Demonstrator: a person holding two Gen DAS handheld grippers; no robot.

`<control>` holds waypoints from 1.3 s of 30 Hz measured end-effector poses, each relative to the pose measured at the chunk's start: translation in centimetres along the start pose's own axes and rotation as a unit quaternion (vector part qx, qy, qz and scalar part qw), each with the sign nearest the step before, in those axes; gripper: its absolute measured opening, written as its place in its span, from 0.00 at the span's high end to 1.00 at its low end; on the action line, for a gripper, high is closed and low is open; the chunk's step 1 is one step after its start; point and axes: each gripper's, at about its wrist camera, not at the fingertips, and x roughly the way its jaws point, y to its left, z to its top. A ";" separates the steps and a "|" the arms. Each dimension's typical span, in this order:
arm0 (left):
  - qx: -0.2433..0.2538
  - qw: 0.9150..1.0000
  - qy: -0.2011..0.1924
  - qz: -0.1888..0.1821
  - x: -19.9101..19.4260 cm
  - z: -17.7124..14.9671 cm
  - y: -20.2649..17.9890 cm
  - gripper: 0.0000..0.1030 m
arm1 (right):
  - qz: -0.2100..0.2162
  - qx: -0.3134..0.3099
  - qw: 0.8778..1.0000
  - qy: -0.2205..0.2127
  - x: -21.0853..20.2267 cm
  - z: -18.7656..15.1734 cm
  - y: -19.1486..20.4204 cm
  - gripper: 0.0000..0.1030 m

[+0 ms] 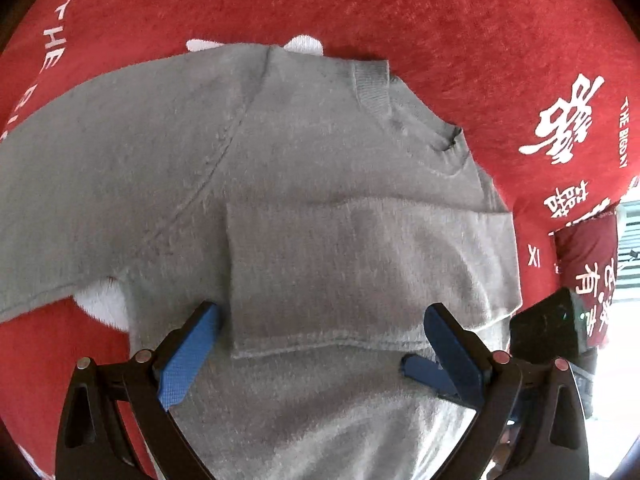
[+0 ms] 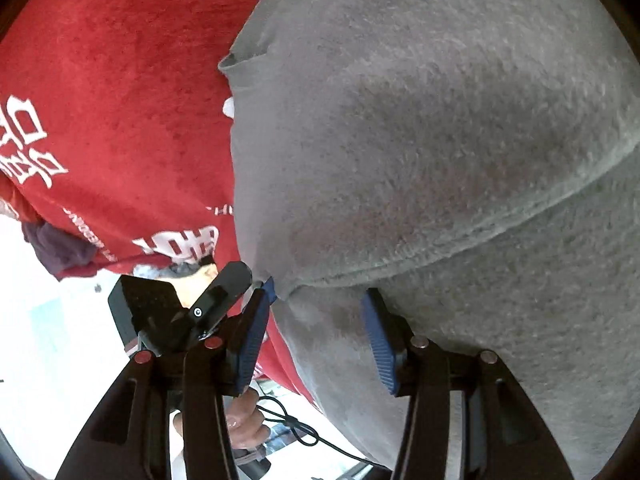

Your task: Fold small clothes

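A domestic-looking folding spot, though the exact room cannot be told. A plush red cloth (image 1: 400, 8) printed with white Chinese characters and English lettering covers the work surface, filling the upper half of the left wrist frame and the left side of the right wrist frame. A grey knitted sweater (image 1: 320, 184) lies spread on it. At the right edge of the left wrist frame the cloth hangs over the surface's edge (image 1: 588, 264), with bright pale floor below. A black cable (image 2: 304, 432) trails across that floor at the bottom of the right wrist frame.
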 end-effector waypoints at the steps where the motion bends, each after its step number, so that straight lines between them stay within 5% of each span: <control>1: -0.001 1.000 -0.002 -0.005 -0.1 0.3 0.1 0.01 | -0.002 -0.003 1.000 -0.001 -0.3 -0.3 0.2 0.48; 3: -0.005 1.000 -0.004 -0.013 -0.2 0.8 0.3 0.01 | -0.014 -0.025 1.000 -0.002 -1.4 -0.5 0.6 0.48; 6: -0.006 1.000 -0.002 -0.024 0.0 1.2 0.3 0.17 | -0.032 -0.035 0.999 0.002 -1.8 -0.4 1.0 0.48; 9: -0.001 1.000 0.001 -0.020 0.3 1.3 0.2 0.22 | -0.043 -0.031 0.999 0.000 -2.5 -0.1 0.8 0.48; 11: 0.011 1.000 0.001 -0.014 0.3 1.3 0.2 0.40 | -0.044 -0.037 0.998 0.000 -2.5 -0.1 0.9 0.48; 12: 0.015 1.000 0.004 -0.015 0.3 1.3 0.3 0.56 | -0.047 -0.042 0.998 0.002 -2.4 -0.2 0.9 0.48; 13: 0.017 0.999 0.008 -0.026 0.3 1.3 0.6 0.83 | -0.049 -0.045 0.998 0.004 -2.1 -0.3 1.0 0.48; 14: 0.014 0.999 0.016 -0.045 0.4 1.4 0.9 0.93 | -0.052 -0.048 0.998 0.005 -1.9 -0.4 1.1 0.48; 19: 0.015 0.998 -0.026 -0.048 -1.6 1.9 0.9 0.93 | -0.055 -0.053 0.997 0.004 -2.2 -0.8 1.1 0.48; 25: 0.076 0.994 -0.071 -0.042 -4.1 4.4 -1.6 0.93 | -0.072 -0.085 0.994 -0.018 -3.9 -0.5 2.4 0.48; 32: 0.069 0.997 -0.013 0.043 0.5 3.9 1.3 0.92 | -0.116 -0.089 0.987 -0.067 -7.9 1.0 1.7 0.48; 37: 0.037 0.997 -0.028 0.057 0.0 3.3 1.7 0.71 | -0.158 -0.067 0.976 -0.135 -12.9 2.4 -0.1 0.48; 38: 0.035 0.997 -0.026 0.070 -0.2 3.4 1.5 0.63 | -0.160 -0.055 0.975 -0.143 -13.6 2.8 -0.5 0.48; 39: 0.035 0.996 -0.025 0.074 -0.4 3.4 1.4 0.44 | -0.164 -0.039 0.973 -0.155 -14.6 3.2 -1.2 0.48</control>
